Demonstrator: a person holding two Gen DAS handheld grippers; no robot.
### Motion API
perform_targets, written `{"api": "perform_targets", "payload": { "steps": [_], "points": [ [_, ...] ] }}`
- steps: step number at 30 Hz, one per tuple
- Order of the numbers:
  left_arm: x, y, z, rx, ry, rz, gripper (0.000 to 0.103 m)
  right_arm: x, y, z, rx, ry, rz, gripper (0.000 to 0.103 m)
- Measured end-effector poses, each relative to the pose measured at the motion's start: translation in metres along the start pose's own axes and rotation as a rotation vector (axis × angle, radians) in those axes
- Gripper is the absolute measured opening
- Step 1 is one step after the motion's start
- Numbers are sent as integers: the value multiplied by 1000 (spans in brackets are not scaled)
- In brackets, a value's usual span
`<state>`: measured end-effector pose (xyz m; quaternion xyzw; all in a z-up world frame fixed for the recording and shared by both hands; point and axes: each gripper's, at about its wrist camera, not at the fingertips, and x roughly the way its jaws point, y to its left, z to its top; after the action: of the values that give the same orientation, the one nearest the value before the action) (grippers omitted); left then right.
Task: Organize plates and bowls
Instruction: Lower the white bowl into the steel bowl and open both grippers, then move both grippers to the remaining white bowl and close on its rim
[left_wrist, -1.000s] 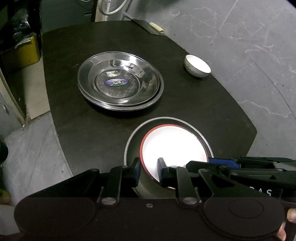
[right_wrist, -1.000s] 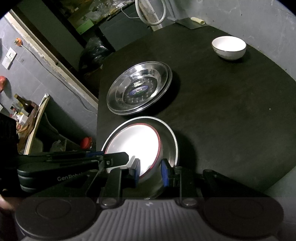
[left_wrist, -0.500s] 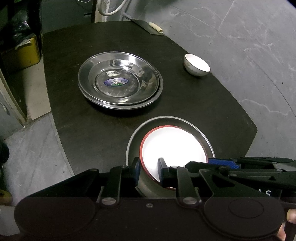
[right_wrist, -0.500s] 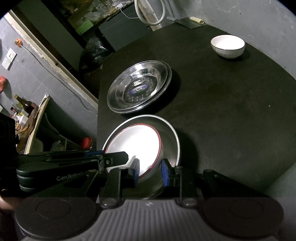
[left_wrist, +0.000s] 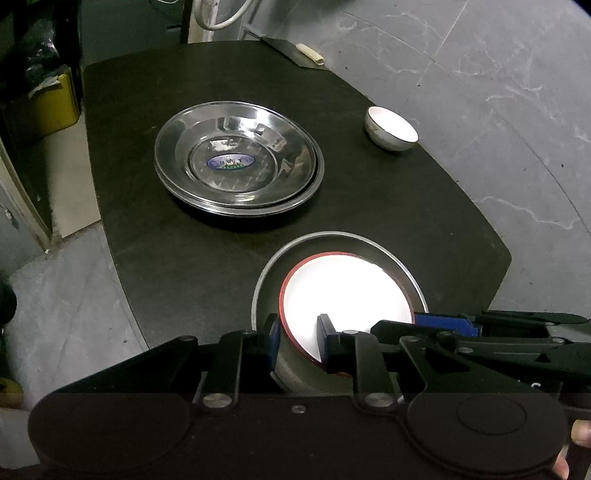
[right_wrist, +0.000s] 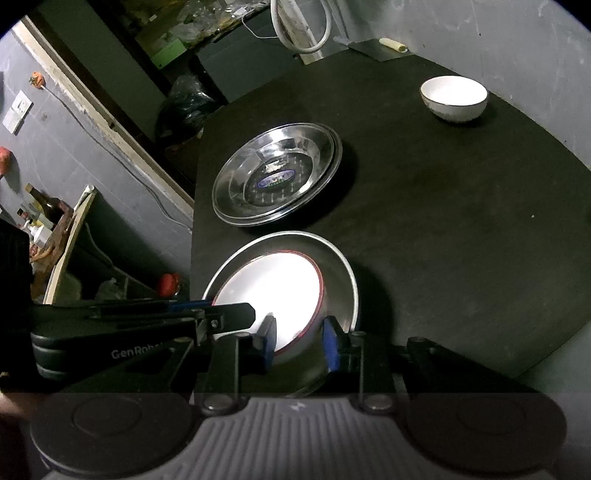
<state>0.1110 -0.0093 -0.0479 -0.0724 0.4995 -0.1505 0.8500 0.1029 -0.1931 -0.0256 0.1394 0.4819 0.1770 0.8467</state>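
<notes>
Between both slightly parted claws, left claw (left_wrist: 295, 341) and right claw (right_wrist: 300, 345), the red-rimmed plate (left_wrist: 345, 301) is straddled at its near rim, unclamped.

Dim light is leaving the black table (left_wrist: 369, 192) murky while glare is bleaching the white plate (left_wrist: 343, 291); fisheye edges are curving.

The left black tongs with blue pads (left_wrist: 297, 341) point steeply downward, their jaws parted a little and just opening wider. The right black tongs with blue pads (right_wrist: 300, 344) slant down likewise, jaws also just opening. Fingertips (left_wrist: 581, 439) show at the left handle's edge.
</notes>
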Motion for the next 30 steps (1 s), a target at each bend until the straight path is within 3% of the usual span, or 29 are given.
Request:
{"api": "perform_targets", "payload": {
  "steps": [11, 16, 23, 24, 25, 27, 30],
  "points": [
    [-2, 3, 1, -18, 2, -16, 25, -3, 7, 1, -56, -5, -27, 39],
    [-6, 3, 2, -16, -10, -27, 34, -8, 11, 1, -81, -22, -38, 45],
    [-17, 2, 5, -23, -42, -24, 38, -15, 9, 3, -84, -50, -41, 46],
    [-20, 1, 6, -23, -54, -23, 44, -18, 9, 3, -84, -68, -37, 47],
    [-26, 0, 7, -22, -73, -17, 58, -22, 8, 4, -86, -84, -33, 51],
    [-34, -1, 8, -20, -116, 7, 71, -30, 6, 5, -82, -115, -34, 54],
    [-43, -3, 14, -13, -153, 13, 79, -37, -3, 8, -53, -139, -38, 59]
  ]
}}
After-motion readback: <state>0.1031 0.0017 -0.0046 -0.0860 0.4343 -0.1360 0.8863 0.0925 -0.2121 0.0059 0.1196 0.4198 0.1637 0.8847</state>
